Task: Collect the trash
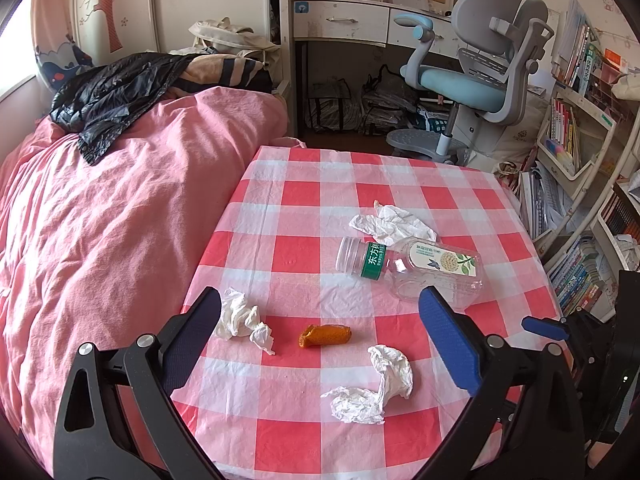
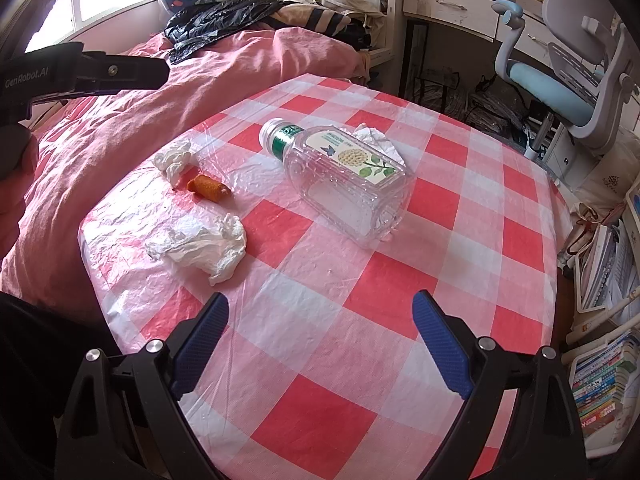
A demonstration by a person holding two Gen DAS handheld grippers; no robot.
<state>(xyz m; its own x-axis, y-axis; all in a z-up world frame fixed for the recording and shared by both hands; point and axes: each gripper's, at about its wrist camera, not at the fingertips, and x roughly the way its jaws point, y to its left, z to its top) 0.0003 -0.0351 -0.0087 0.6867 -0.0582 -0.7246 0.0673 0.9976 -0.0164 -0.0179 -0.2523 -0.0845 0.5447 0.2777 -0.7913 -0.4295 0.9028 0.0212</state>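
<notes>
An empty clear plastic bottle (image 2: 340,182) lies on its side toward the far right of the checked tablecloth (image 2: 320,420), its long axis running from the capped neck at far left to the base at near right, a crumpled tissue (image 2: 378,140) touching its far side. Left of it sit an orange peel (image 1: 324,335) and two more tissue wads, one by the table's left edge (image 1: 244,324), one nearer the onlooker (image 1: 374,384). The left gripper (image 1: 320,336) hovers above the table, jaws spread wide and empty, with the peel lying almost midway between its pads. The right gripper (image 2: 320,344), likewise agape and holding nothing, hangs over bare cloth with the bottle ahead of it, slightly right. By this view, the left gripper is nearer the peel, the right nearer the bottle. No bin is visible.
</notes>
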